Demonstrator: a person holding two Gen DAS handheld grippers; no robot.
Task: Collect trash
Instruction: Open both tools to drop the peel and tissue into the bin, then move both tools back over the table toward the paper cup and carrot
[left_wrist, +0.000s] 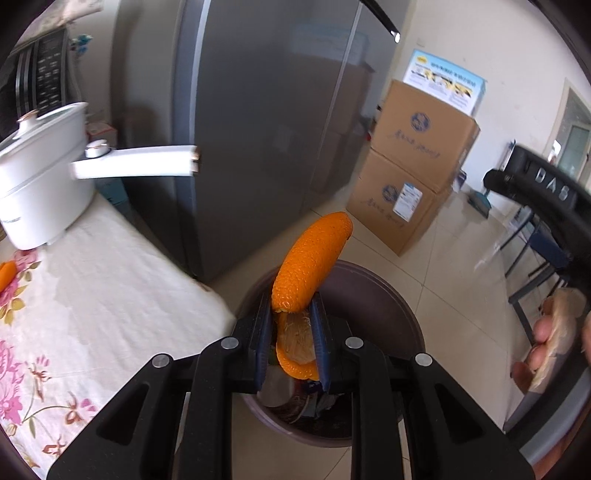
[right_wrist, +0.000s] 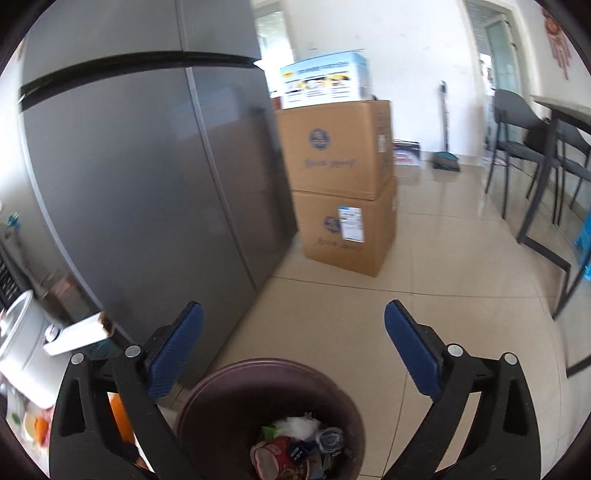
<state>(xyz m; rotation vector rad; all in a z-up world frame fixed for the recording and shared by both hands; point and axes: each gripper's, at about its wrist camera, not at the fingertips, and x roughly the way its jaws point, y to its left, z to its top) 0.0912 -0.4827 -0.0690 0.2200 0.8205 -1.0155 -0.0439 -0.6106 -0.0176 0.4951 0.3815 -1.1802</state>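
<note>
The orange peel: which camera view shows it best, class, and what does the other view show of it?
The left wrist view: the orange peel fills the centre, pinched in the left tool above the trash bin. The right wrist view shows only an unidentifiable orange patch behind its tool.

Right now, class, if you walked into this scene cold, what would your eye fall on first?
The bright orange peel, pinched in the left gripper directly above the brown trash bin. Next, the right gripper, wide open and empty over that bin, with the grey fridge looming behind.
</note>
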